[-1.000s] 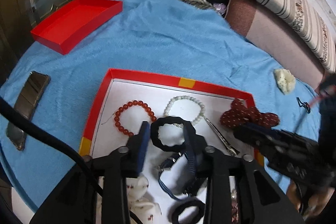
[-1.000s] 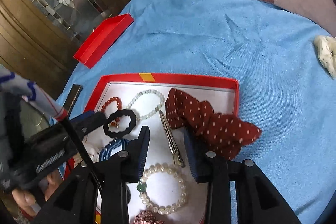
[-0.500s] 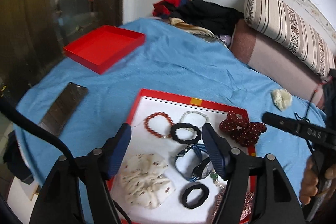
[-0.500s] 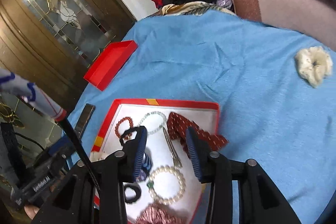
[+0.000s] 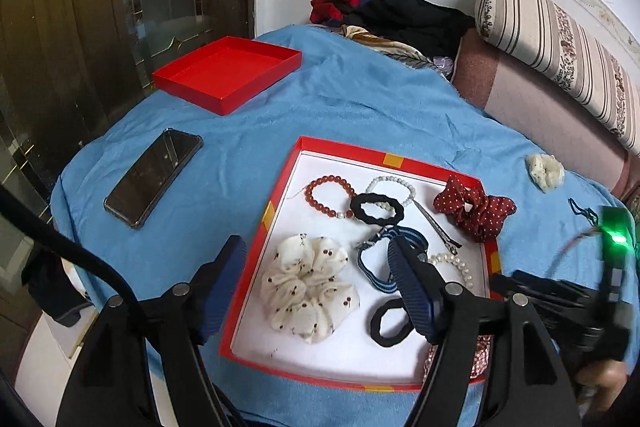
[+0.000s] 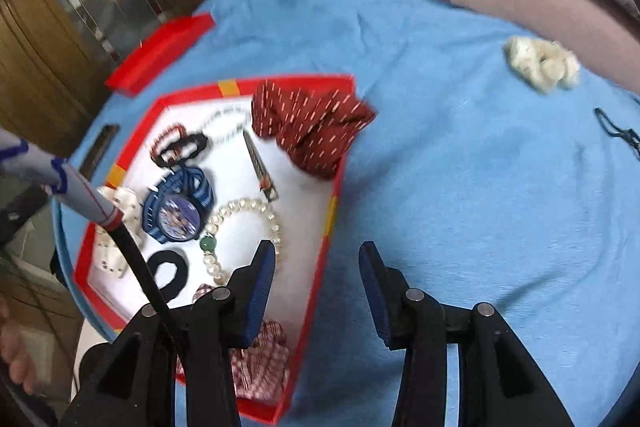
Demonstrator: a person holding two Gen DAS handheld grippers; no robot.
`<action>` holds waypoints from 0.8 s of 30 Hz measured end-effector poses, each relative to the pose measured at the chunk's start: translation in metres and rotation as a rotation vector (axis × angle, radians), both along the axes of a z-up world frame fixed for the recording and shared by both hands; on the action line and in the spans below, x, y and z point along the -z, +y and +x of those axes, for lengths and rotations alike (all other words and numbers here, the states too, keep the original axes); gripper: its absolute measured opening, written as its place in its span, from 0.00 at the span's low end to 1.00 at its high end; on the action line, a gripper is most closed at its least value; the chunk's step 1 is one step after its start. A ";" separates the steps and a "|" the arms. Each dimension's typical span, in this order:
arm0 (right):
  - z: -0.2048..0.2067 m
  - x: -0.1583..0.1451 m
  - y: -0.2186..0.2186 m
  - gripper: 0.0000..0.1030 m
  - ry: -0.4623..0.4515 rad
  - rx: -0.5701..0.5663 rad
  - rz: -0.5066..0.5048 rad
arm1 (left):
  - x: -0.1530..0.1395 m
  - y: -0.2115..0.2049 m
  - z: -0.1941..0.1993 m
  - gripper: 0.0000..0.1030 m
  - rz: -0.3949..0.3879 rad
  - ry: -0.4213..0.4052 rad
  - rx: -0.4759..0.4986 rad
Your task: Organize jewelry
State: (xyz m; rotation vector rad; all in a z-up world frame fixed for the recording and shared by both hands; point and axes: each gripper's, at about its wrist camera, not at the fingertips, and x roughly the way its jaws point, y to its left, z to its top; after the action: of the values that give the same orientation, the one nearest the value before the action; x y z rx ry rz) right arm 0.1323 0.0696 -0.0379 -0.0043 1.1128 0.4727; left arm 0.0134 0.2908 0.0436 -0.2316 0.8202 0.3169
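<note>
Cream scrunchie (image 6: 542, 63) lay loose on blanket, well beyond our right gripper (image 6: 318, 287) (nearer one), jaws apart, nothing held.

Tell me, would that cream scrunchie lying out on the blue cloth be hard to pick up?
Probably not. The cream scrunchie looks like soft bunched fabric, so likely light and squashy. It would probably flop rather than roll, and its ruffles should give the fingers something to catch.

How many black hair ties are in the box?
2. One wavy black hair tie lies near the red bead bracelet; one plain black hair tie lies near the box's front. Others may hide behind the hand-held gripper.
</note>
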 end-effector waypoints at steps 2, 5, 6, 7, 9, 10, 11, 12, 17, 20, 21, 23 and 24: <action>0.008 0.008 0.005 0.09 0.007 0.029 -0.037 | 0.000 -0.001 -0.001 0.70 -0.010 0.000 0.001; 0.012 0.010 -0.002 0.06 0.024 0.072 -0.023 | 0.000 -0.003 0.000 0.70 -0.027 -0.003 0.008; 0.010 0.010 -0.003 0.06 0.012 0.074 -0.043 | 0.001 -0.005 0.002 0.70 -0.028 -0.002 0.015; 0.007 0.009 -0.005 0.05 -0.007 0.080 -0.070 | 0.002 -0.007 0.003 0.70 -0.027 -0.001 0.019; 0.006 0.010 -0.012 0.05 -0.010 0.097 -0.079 | 0.004 -0.010 0.008 0.70 -0.031 0.002 0.032; 0.006 0.011 -0.019 0.05 0.003 0.118 -0.067 | 0.005 -0.012 0.009 0.70 -0.035 0.003 0.037; 0.005 0.011 -0.024 0.05 0.014 0.136 -0.054 | 0.006 -0.015 0.010 0.70 -0.040 0.003 0.043; 0.005 0.012 -0.030 0.05 0.028 0.160 -0.036 | 0.007 -0.018 0.011 0.70 -0.043 0.004 0.048; -0.006 0.014 -0.033 0.06 0.061 0.168 0.007 | 0.007 -0.032 0.013 0.70 -0.023 -0.004 0.068; -0.013 0.016 -0.035 0.07 0.063 0.146 0.021 | 0.000 -0.040 0.009 0.70 0.023 -0.032 0.055; -0.014 0.016 -0.037 0.07 0.065 0.140 0.033 | -0.002 -0.042 0.008 0.71 0.040 -0.042 0.048; -0.020 0.012 -0.044 0.08 0.062 0.126 0.064 | -0.011 -0.049 0.000 0.83 0.108 -0.086 0.018; -0.023 0.009 -0.048 0.08 0.047 0.126 0.074 | -0.017 -0.050 -0.003 0.86 0.135 -0.114 0.004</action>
State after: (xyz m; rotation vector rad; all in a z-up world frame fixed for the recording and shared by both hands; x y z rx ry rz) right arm 0.1088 0.0217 -0.0466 0.1421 1.1339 0.4027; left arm 0.0101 0.2406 0.0605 -0.1205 0.6841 0.3504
